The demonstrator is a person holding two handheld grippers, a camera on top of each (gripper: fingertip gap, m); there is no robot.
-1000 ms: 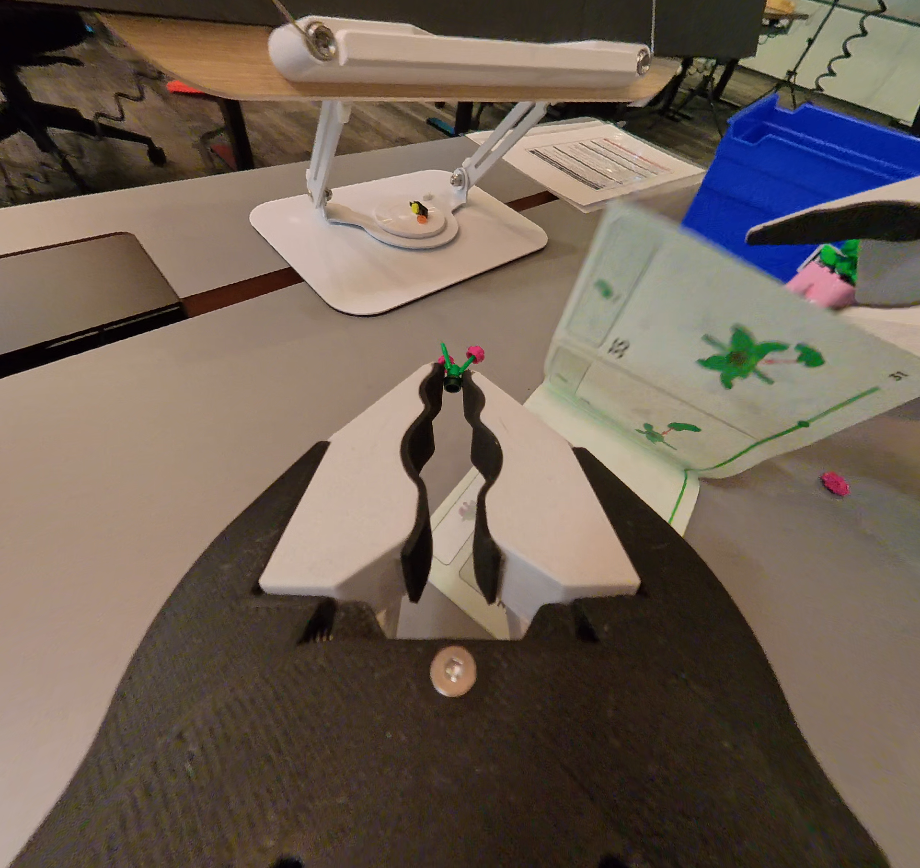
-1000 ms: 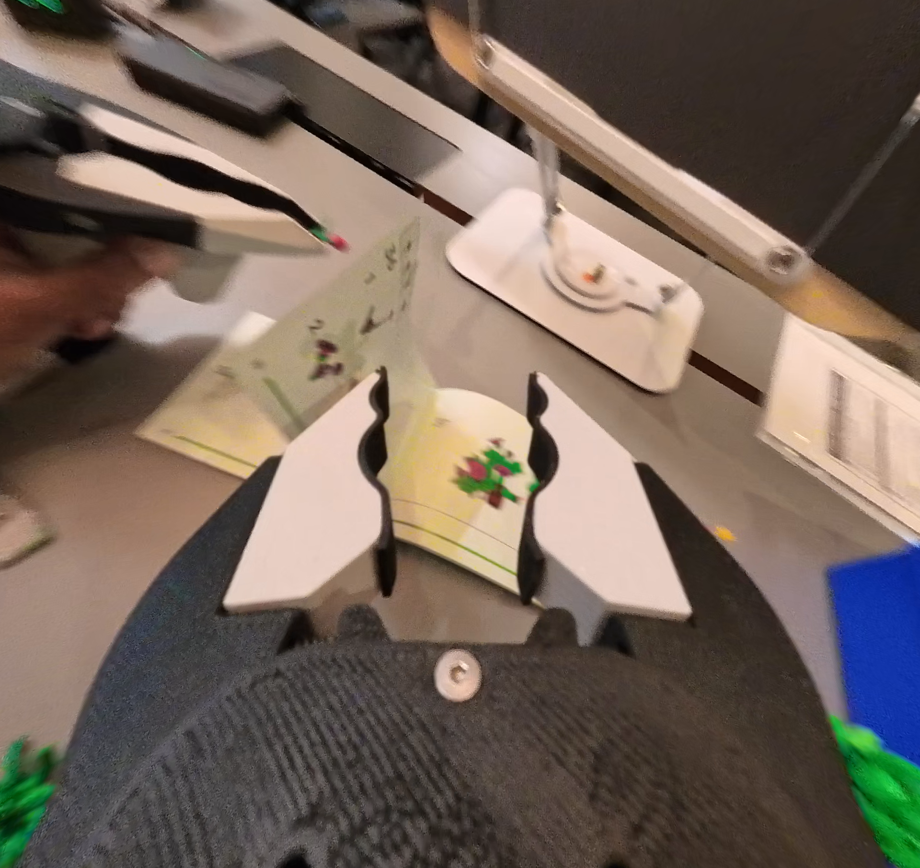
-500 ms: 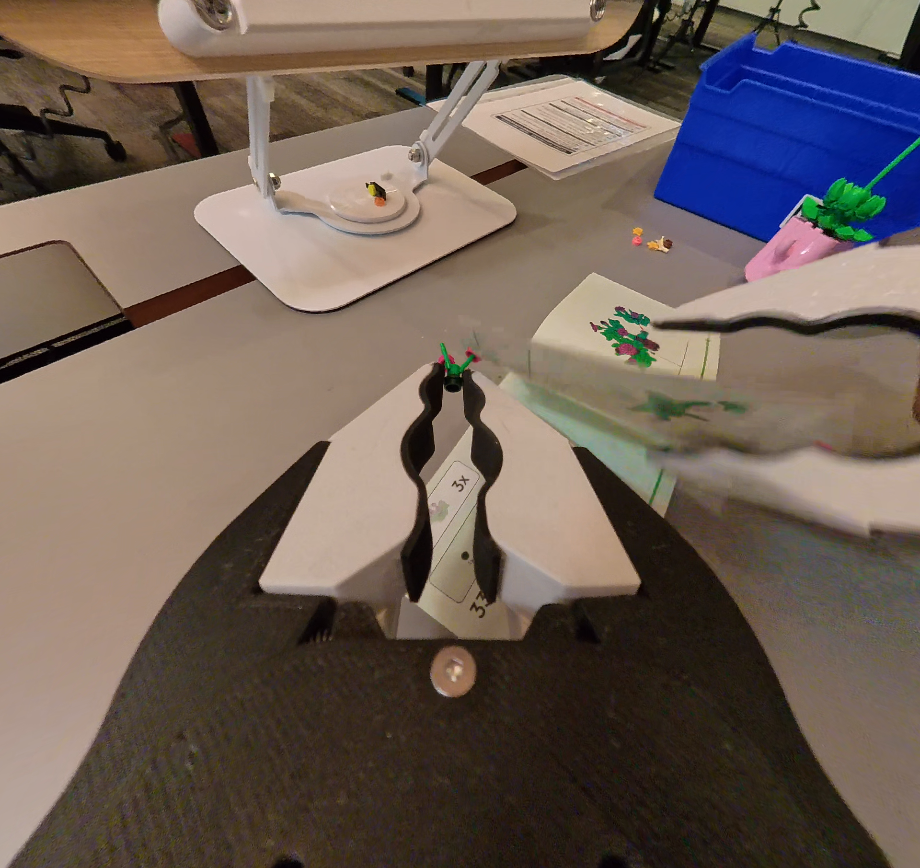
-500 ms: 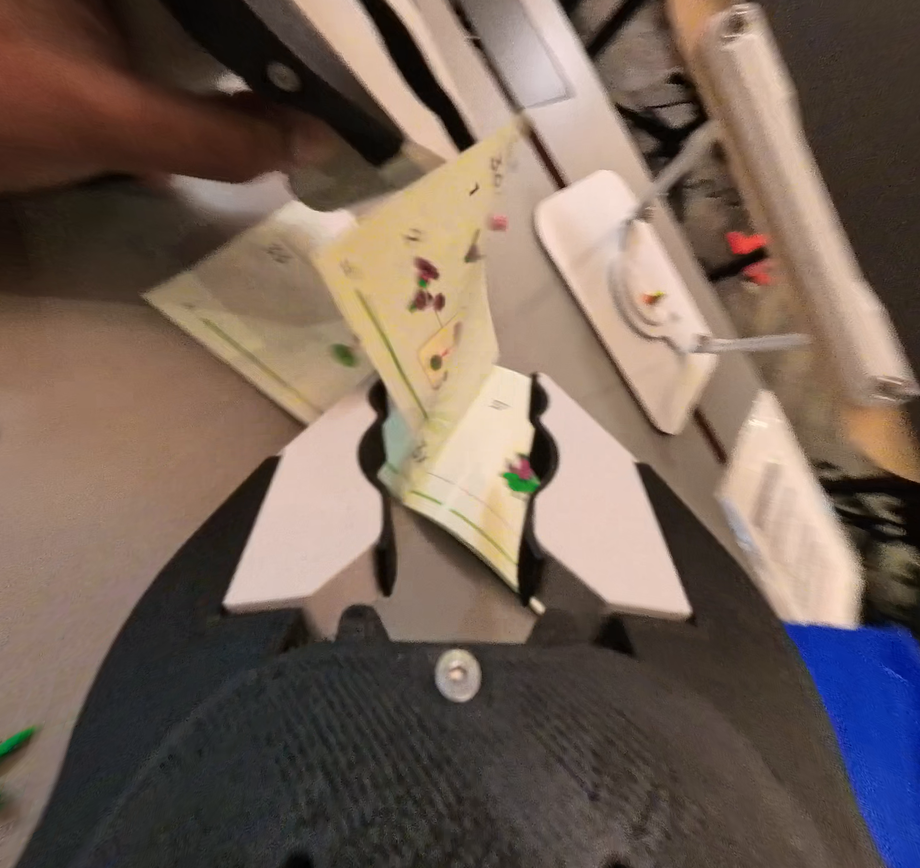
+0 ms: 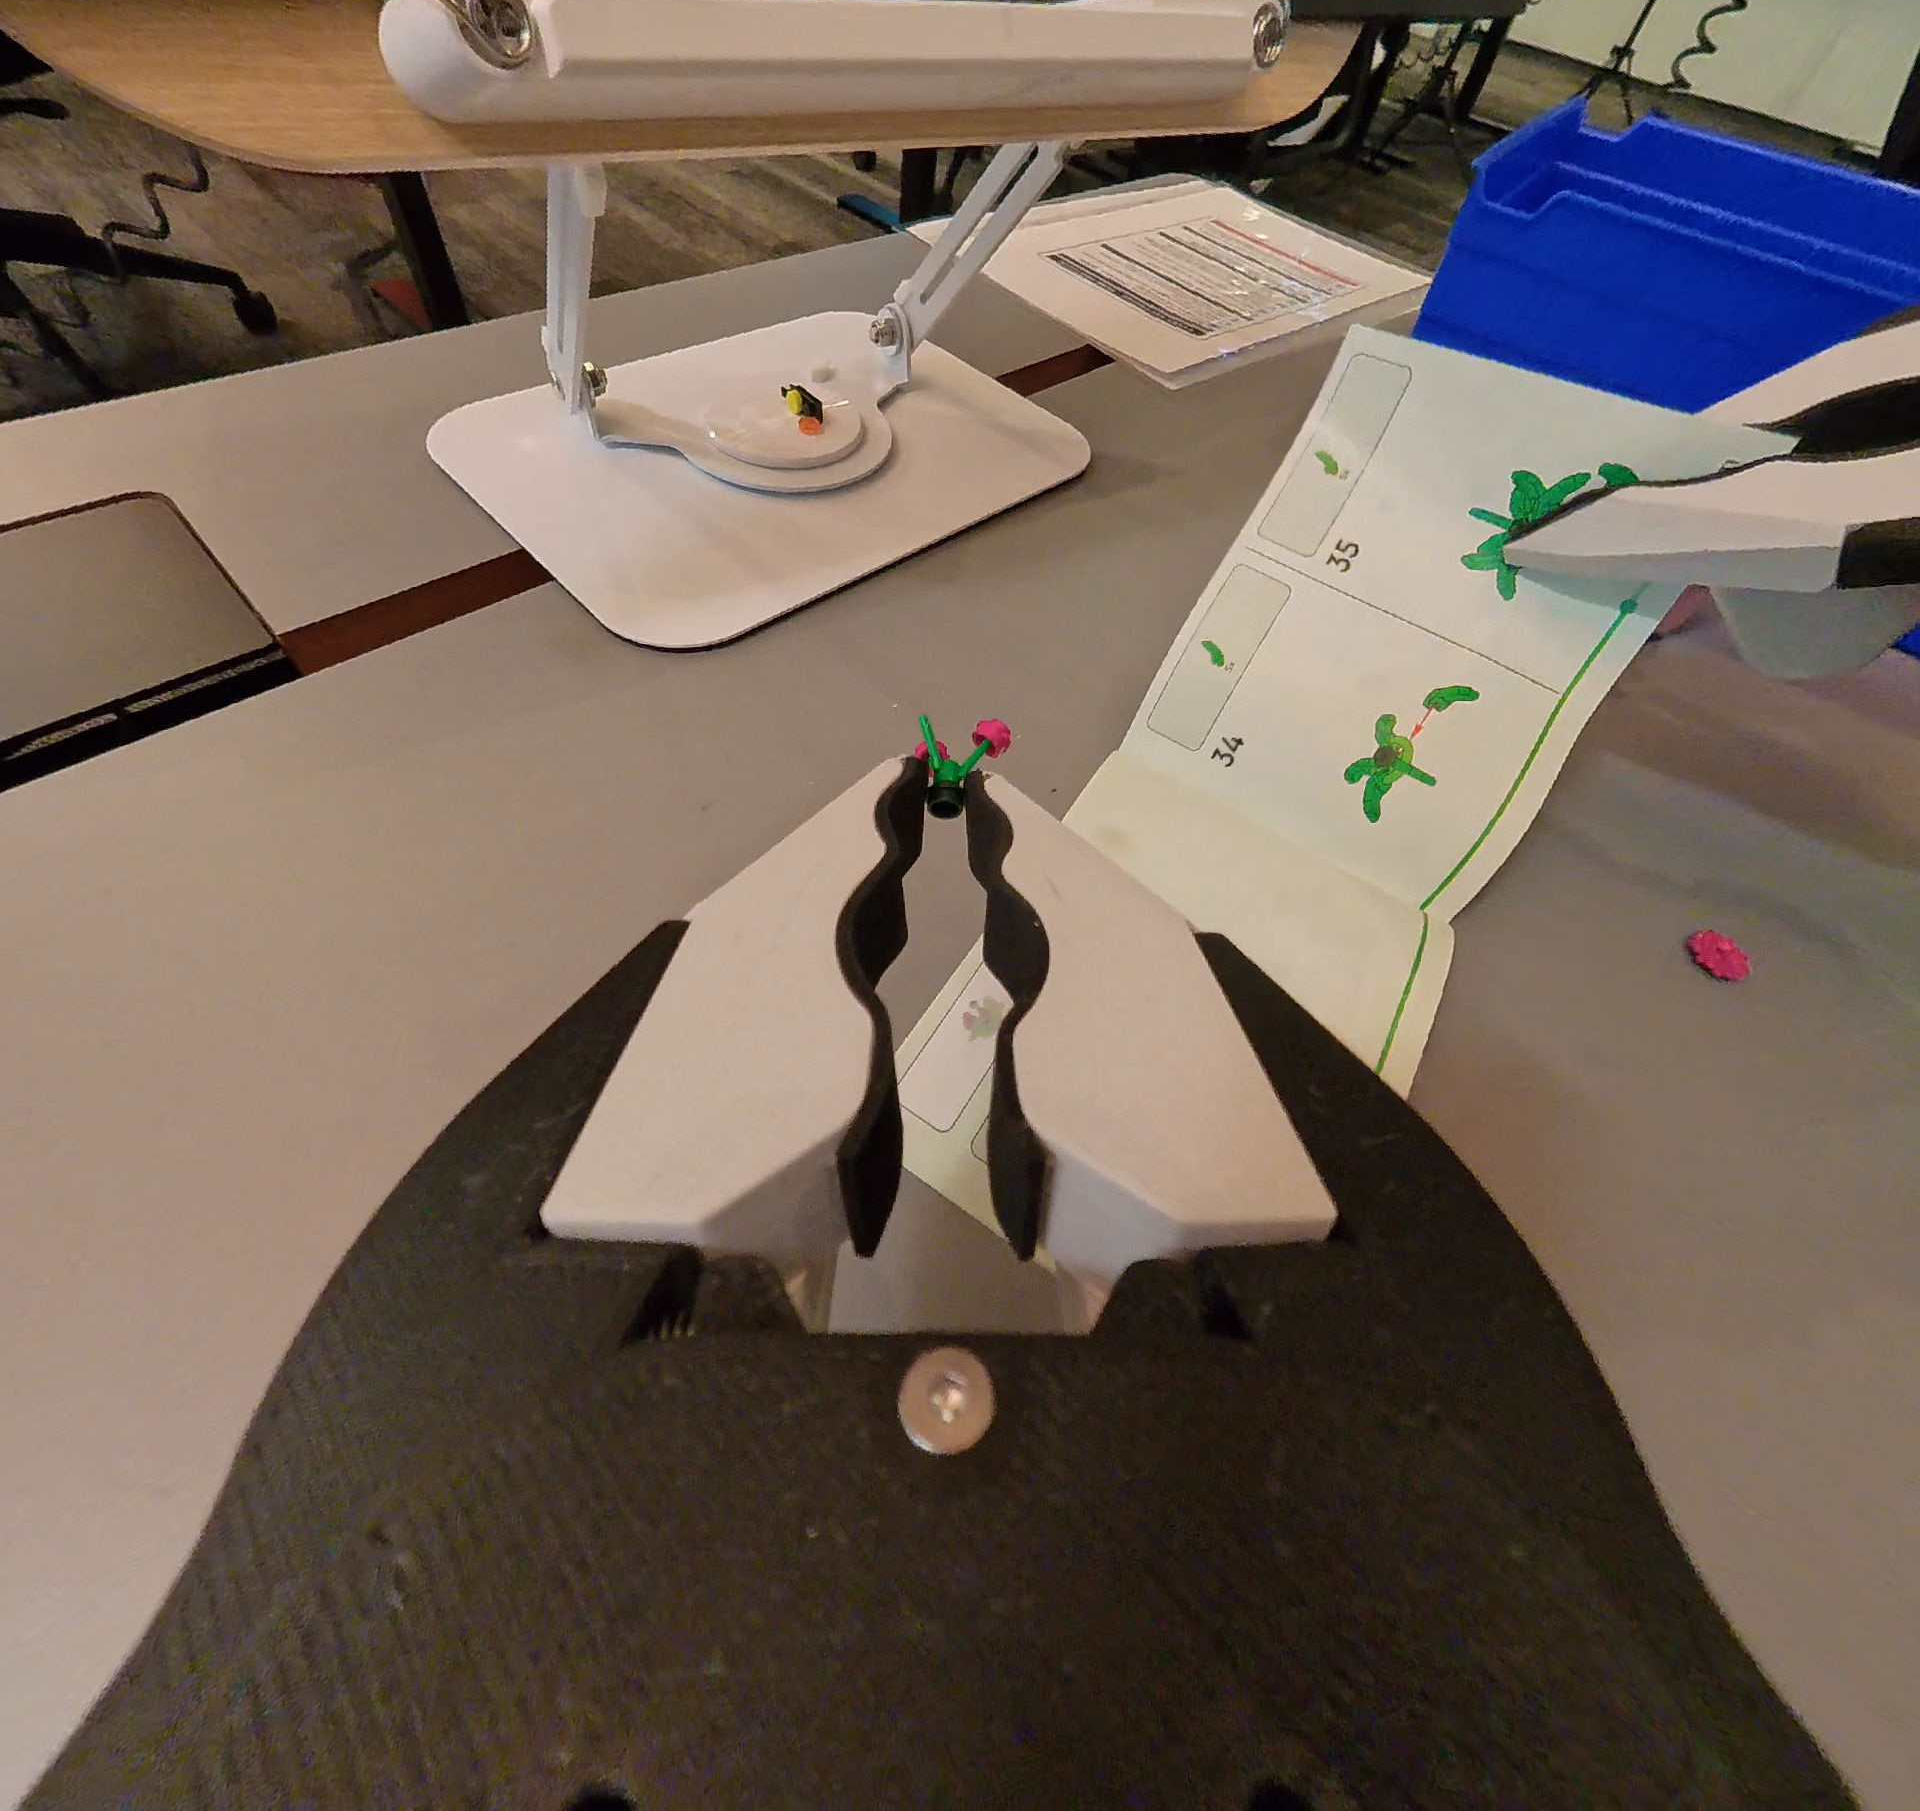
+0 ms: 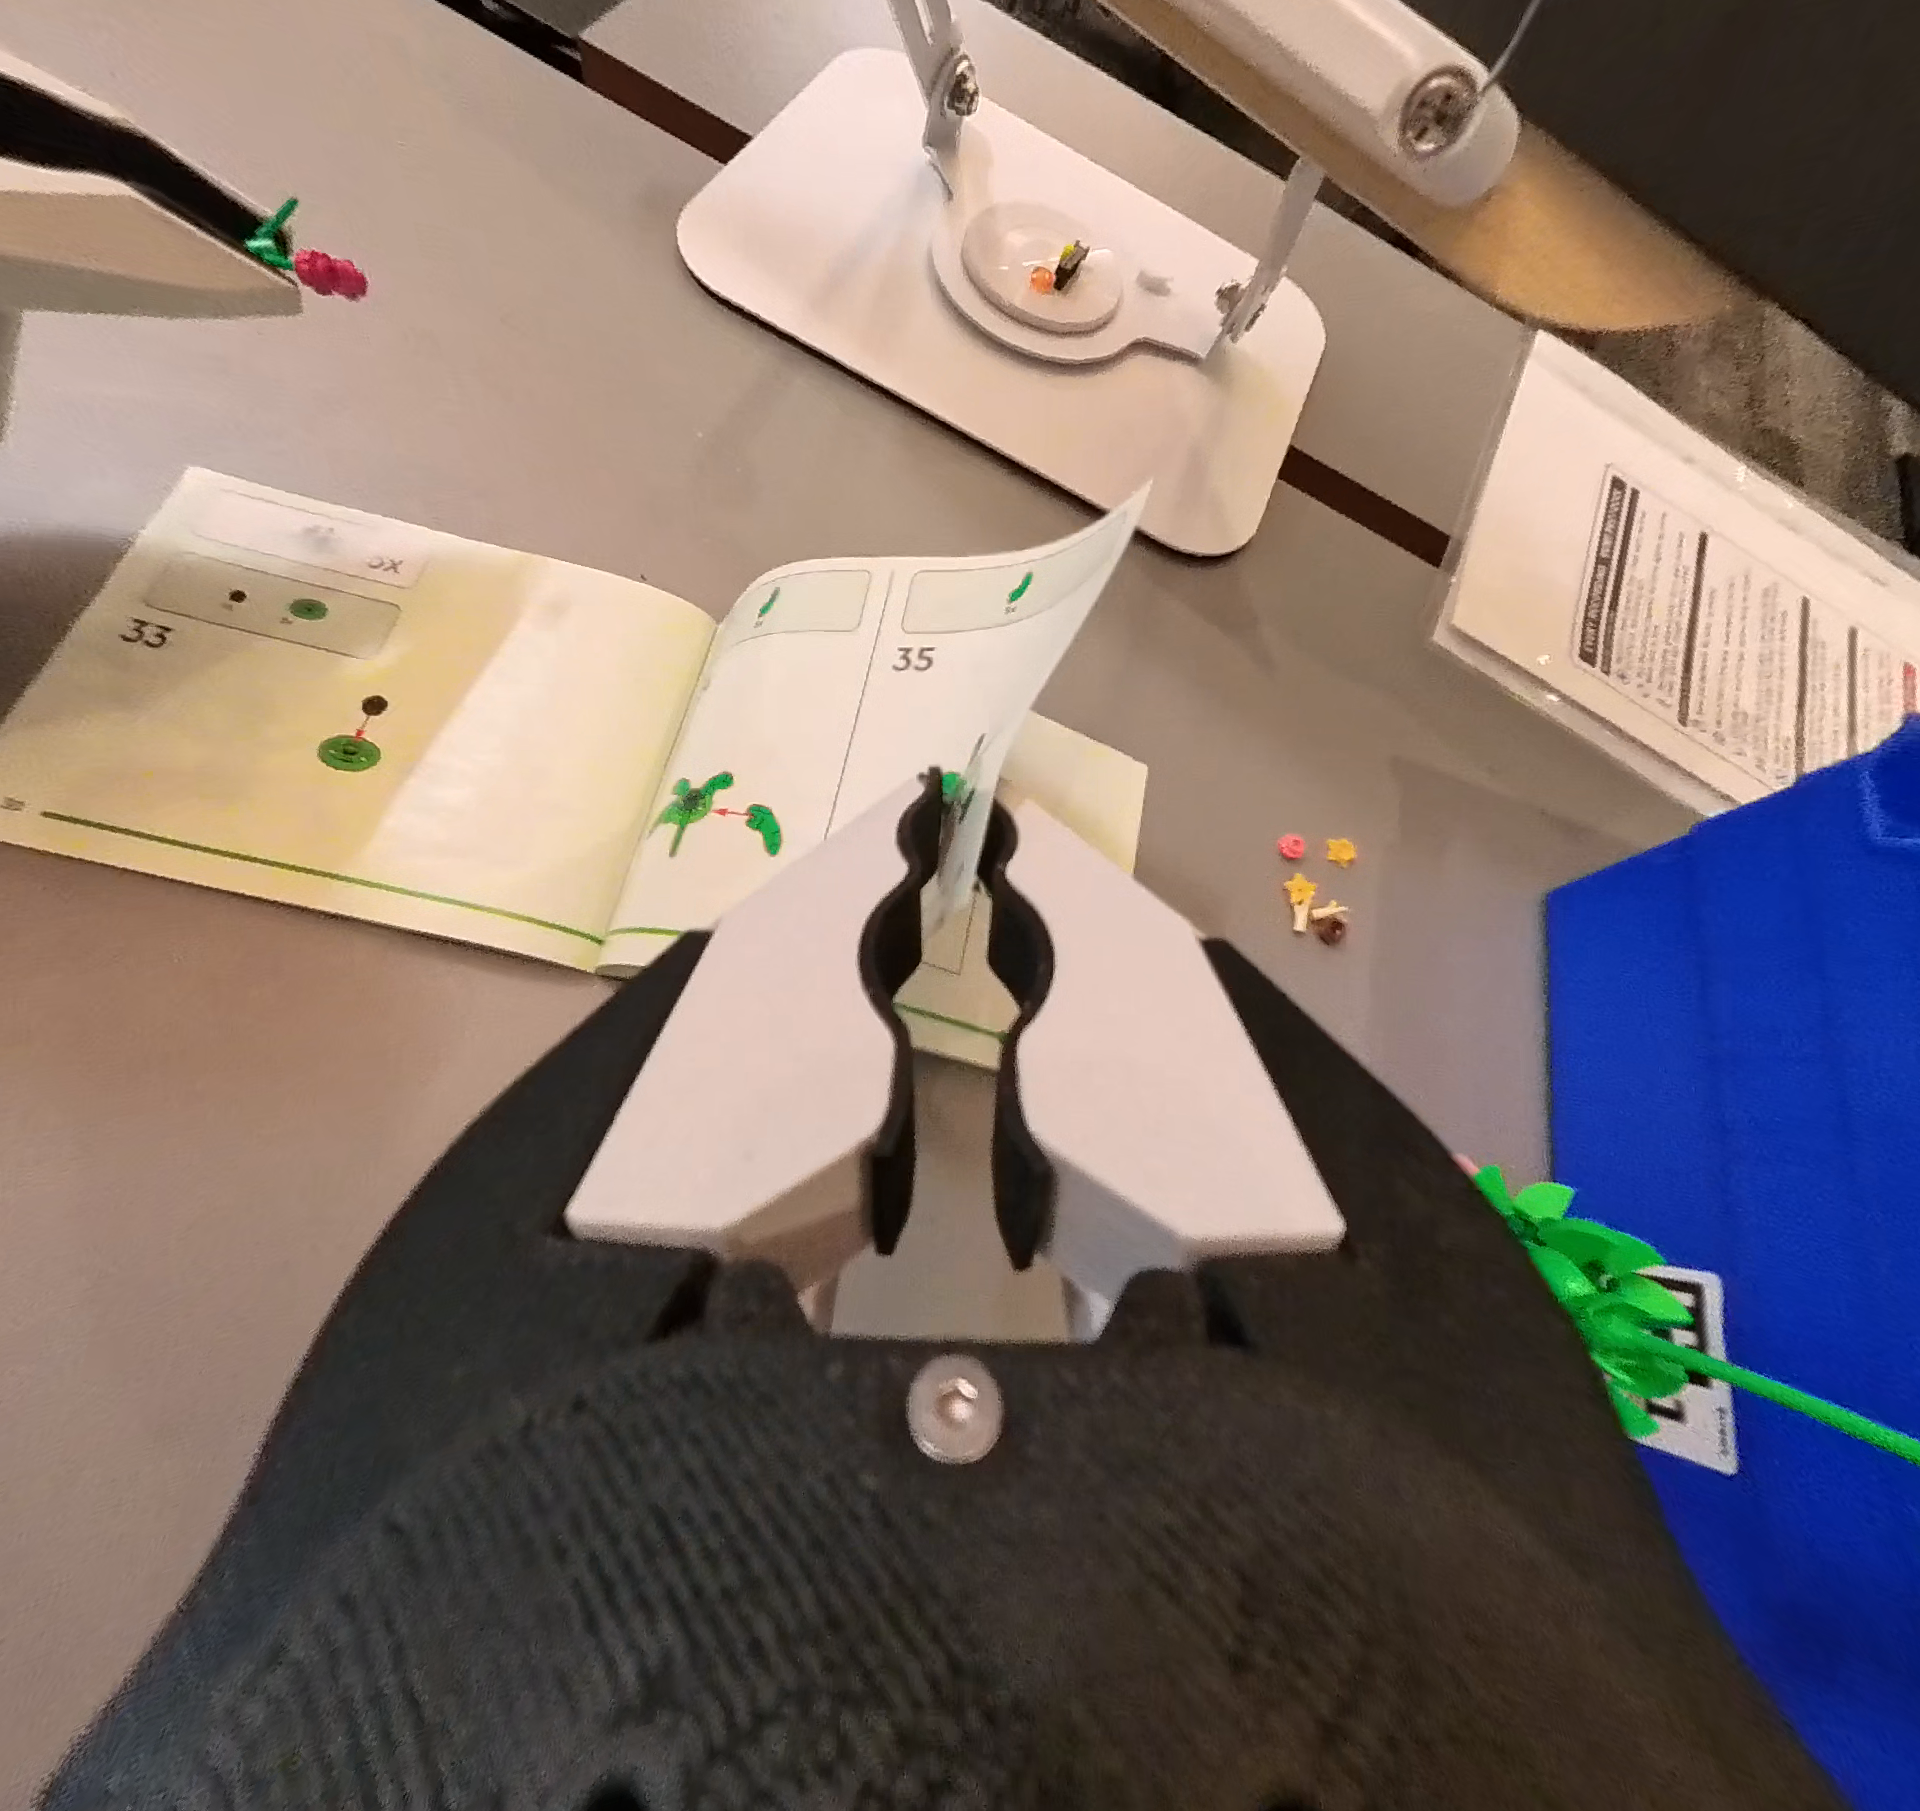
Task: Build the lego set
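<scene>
Since half a second ago, a page (image 6: pixel 940 681) of the booklet (image 6: pixel 343 722) has been clamped upright by the right gripper (image 6: pixel 954 831); the flower stem (image 5: pixel 951 769) is pinched in the left gripper (image 5: pixel 943 793), well left.

Left gripper (image 5: pixel 945 793) pinched tight at tips; right gripper (image 6: pixel 951 816) likewise.

L wrist cam: low over table (image 5: pixel 312 930), faces white stand (image 5: pixel 758 504) at 12 o'clock. R wrist cam: nearer booklet (image 6: pixel 416 722), stand (image 6: pixel 997 307) at 12. Both share stand, booklet (image 5: pixel 1351 722).
</scene>
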